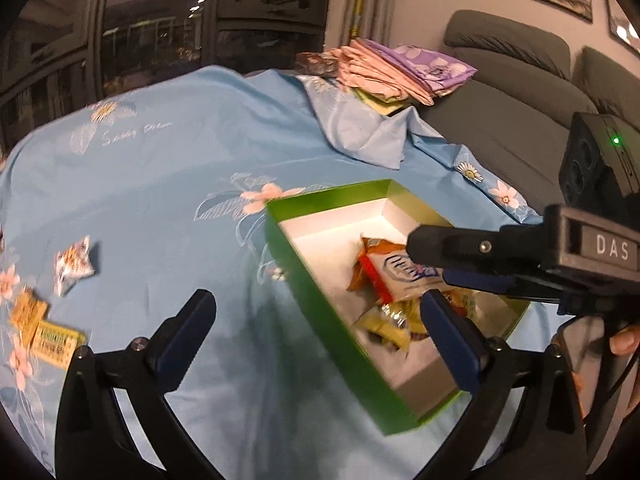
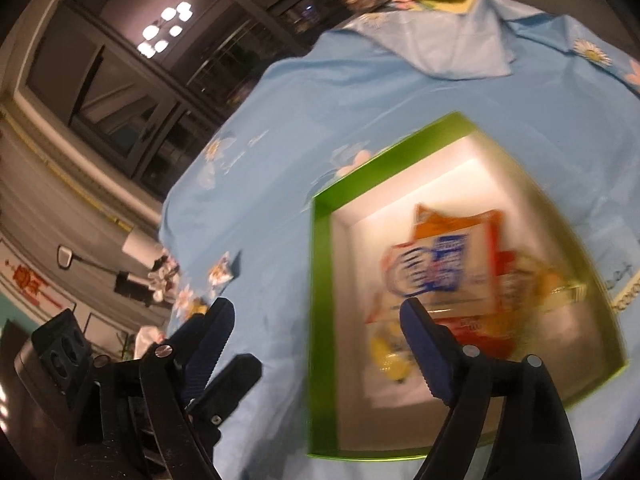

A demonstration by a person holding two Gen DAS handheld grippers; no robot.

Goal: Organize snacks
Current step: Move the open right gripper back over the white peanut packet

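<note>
Left gripper (image 1: 316, 326) nearest the lens: jaws spread wide, nothing between them. Its right finger hangs over the near end of the green box (image 1: 304, 280); its left finger hangs over bare cloth (image 1: 180, 184).

Right gripper (image 2: 316, 328), own view: jaws also spread, empty. Its right finger is over the box (image 2: 320, 300) interior, its left finger over the cloth (image 2: 280, 140) outside the box's left wall. Left gripper's black fingers (image 2: 224, 380) show just beside it at lower left. From the left wrist, the right gripper (image 1: 432, 256) comes in from the right, above the box's snacks.

Box sits open on the blue floral cloth, white inside. Snacks lie piled toward its middle and near half: a white packet with blue print (image 1: 404, 276) on top, an orange one (image 1: 372, 248) behind it, a yellow one (image 1: 384, 322) nearer the lens (right-wrist view is blurred, so the same pile reads only as colours). Far end of the box is bare white.

Left of the box, well apart, loose snacks on the cloth: a white-and-orange packet (image 1: 74, 266), and nearer the left edge two flat yellow-tan packets (image 1: 28, 314) touching or just beside each other.

Farther back: stack of folded fabrics (image 1: 396, 68), pink and purple, at the cloth's far edge. Grey sofa (image 1: 508, 92) behind to the right. Dark windows (image 1: 152, 36) at the back.
</note>
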